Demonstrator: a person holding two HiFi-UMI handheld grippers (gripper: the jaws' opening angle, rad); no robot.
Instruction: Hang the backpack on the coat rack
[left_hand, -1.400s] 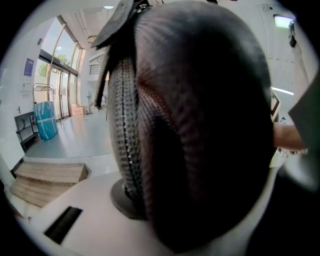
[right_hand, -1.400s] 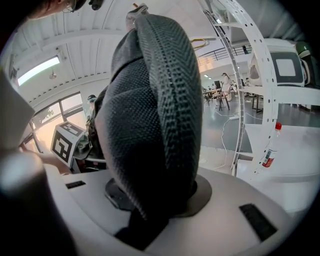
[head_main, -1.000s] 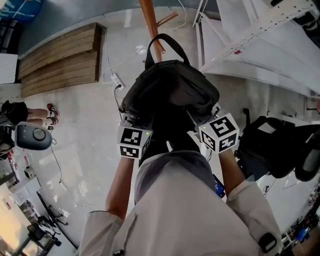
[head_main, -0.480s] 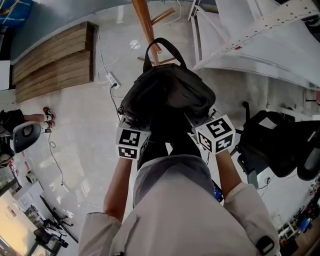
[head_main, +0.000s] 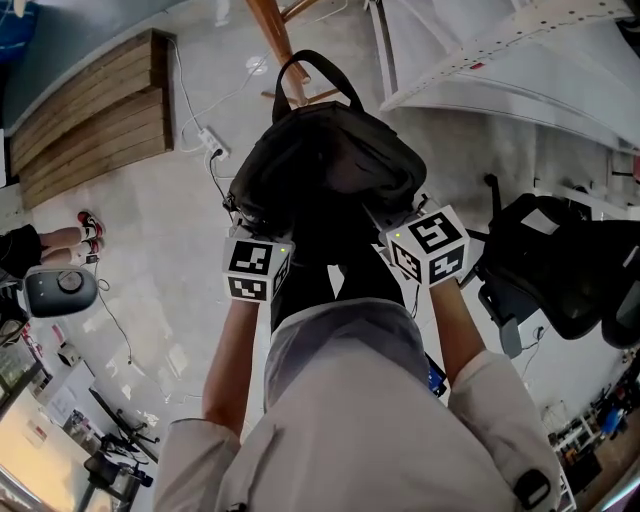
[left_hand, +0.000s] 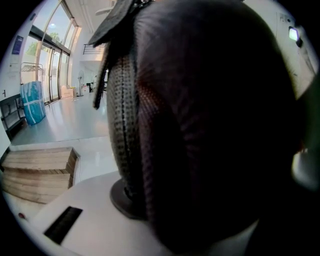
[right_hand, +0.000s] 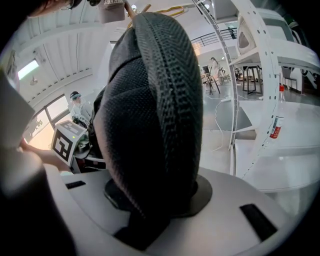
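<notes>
One backpack (head_main: 325, 165), soft, floppy and probably not light, hangs between two grippers just on the near side of the one wooden coat rack (head_main: 268, 30). The left gripper (head_main: 248, 235) and right gripper (head_main: 405, 228) are each part-closed, clamped on its padded fabric (the single top loop (head_main: 315, 65) is the bit to hook, I'd guess).

From overhead, the black fabric backpack (head_main: 330, 170) swallowed the tips of the left gripper (head_main: 245, 232) and right gripper (head_main: 402, 225), and the brown wooden coat rack pole (head_main: 270, 40) beyond them got cropped up top.
</notes>
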